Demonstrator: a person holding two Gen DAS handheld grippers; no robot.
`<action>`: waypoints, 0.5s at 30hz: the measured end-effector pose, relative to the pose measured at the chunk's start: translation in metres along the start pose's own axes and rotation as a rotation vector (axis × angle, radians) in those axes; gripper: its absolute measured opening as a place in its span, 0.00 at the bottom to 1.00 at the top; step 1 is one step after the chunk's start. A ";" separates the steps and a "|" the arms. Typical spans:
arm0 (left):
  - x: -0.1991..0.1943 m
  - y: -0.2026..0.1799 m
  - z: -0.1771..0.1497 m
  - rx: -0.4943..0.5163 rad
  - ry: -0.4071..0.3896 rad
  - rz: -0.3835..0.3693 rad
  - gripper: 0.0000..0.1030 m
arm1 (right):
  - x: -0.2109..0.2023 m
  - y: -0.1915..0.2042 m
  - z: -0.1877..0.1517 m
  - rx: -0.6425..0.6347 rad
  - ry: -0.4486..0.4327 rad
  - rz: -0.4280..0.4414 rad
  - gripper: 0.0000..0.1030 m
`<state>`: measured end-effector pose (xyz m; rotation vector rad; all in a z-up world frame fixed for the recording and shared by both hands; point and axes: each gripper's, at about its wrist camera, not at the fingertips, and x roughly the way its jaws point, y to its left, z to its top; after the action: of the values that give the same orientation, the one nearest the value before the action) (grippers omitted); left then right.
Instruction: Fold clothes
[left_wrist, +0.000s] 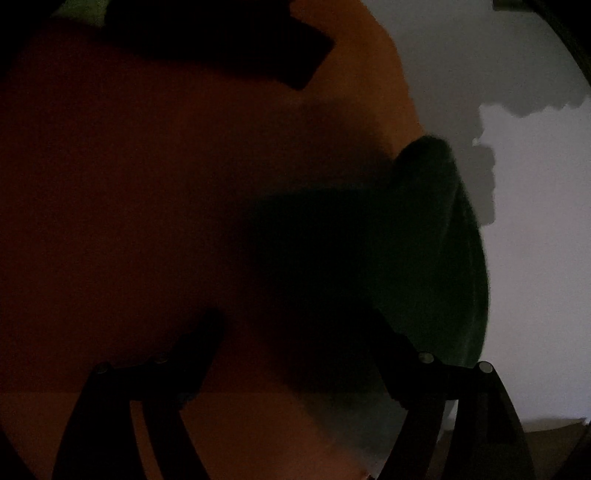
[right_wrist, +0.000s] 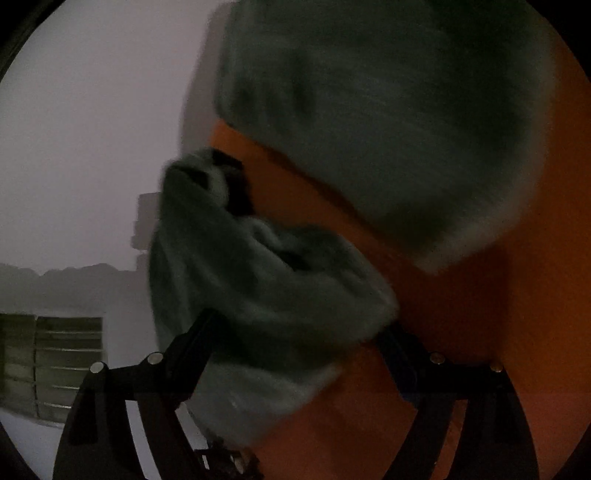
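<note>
We seem to be mid-fold, with the green cloth (right_wrist: 266, 280) lifted off the orange surface (right_wrist: 517, 314) rather than lying flat on it. In the right wrist view a bunched, fuzzy fold of it sits between the fingers (right_wrist: 199, 332) of the right gripper (right_wrist: 299, 328); they stand fairly wide, with cloth filling the gap, so we judge them to be grasping it, though the blur keeps us from seeing the contact itself. A broader part of the same cloth hangs higher in that view, over the orange surface. The left wrist view is very dark: the left gripper (left_wrist: 295, 328) shows two fingers (left_wrist: 207, 332) spread apart over the surface, and dark green cloth (left_wrist: 436, 258) lies by the right-hand finger, but we cannot tell whether it is held or merely beside it. The next move, as we judge it, calls for carrying the held edge across and laying it on the rest of the cloth, keeping tension between both grippers so the fold lands flat, then letting go.
</note>
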<state>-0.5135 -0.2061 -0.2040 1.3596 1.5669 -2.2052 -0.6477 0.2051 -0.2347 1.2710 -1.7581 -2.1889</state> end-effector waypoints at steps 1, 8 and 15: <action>0.007 -0.006 0.000 0.013 -0.011 0.013 0.76 | 0.005 0.002 0.003 -0.010 -0.001 0.000 0.57; -0.014 -0.019 -0.019 -0.142 -0.036 0.007 0.13 | -0.023 0.006 0.005 0.045 -0.004 -0.067 0.14; -0.056 -0.031 -0.042 -0.023 -0.020 0.126 0.13 | -0.105 -0.022 0.004 0.019 0.046 -0.218 0.12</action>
<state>-0.4727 -0.1797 -0.1446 1.3852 1.4527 -2.1148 -0.5720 0.2700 -0.1956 1.5725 -1.7000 -2.2355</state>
